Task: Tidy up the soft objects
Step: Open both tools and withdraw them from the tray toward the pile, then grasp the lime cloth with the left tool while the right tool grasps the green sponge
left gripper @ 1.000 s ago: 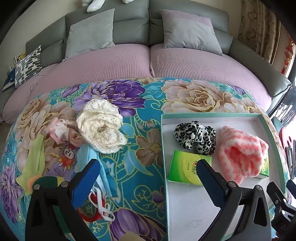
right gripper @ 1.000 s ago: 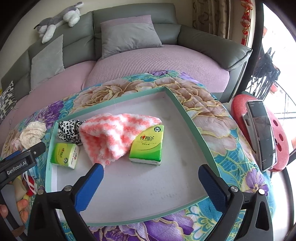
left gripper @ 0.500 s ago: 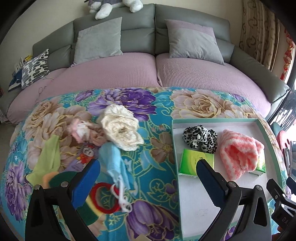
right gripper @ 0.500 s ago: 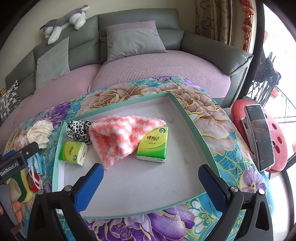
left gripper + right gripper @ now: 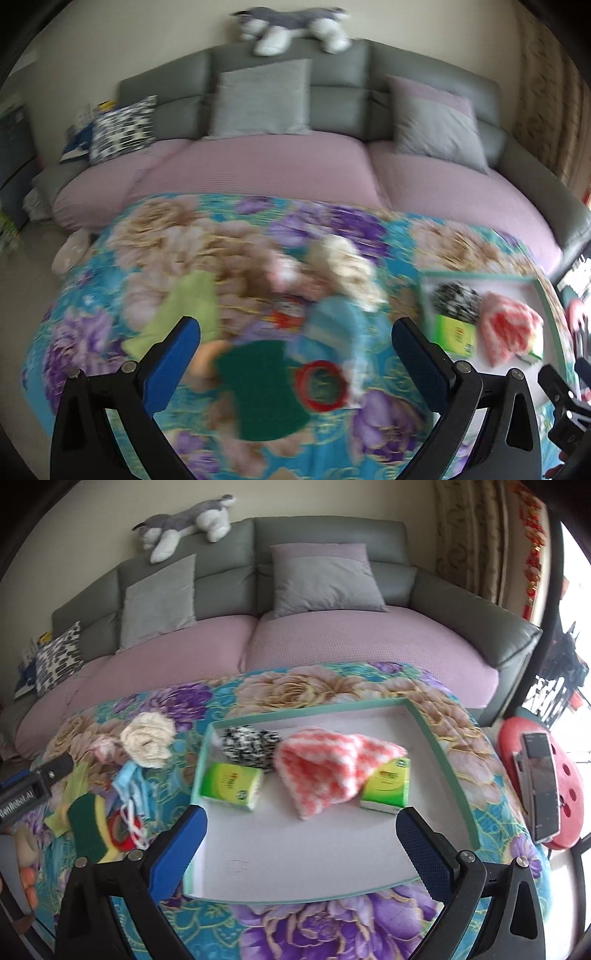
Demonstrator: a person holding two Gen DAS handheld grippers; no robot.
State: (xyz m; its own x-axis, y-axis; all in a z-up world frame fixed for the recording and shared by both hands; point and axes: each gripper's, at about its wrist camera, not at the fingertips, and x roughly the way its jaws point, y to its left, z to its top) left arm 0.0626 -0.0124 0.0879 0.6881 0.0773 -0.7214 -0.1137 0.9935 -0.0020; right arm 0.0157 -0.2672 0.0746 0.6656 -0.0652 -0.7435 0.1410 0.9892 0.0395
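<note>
Blue-padded left tongs [image 5: 295, 345] and right tongs [image 5: 301, 825] gape empty; the sorting seems between picks, so next the left must descend on the green scouring sponge [image 5: 264, 387] at six o'clock.

This is a home living room. A grey sofa [image 5: 332, 554] with pink seat covers and throw cushions [image 5: 325, 579] fills the back, a plush husky [image 5: 184, 520] lies along its top, and patterned curtains [image 5: 469, 535] hang at the right
</note>
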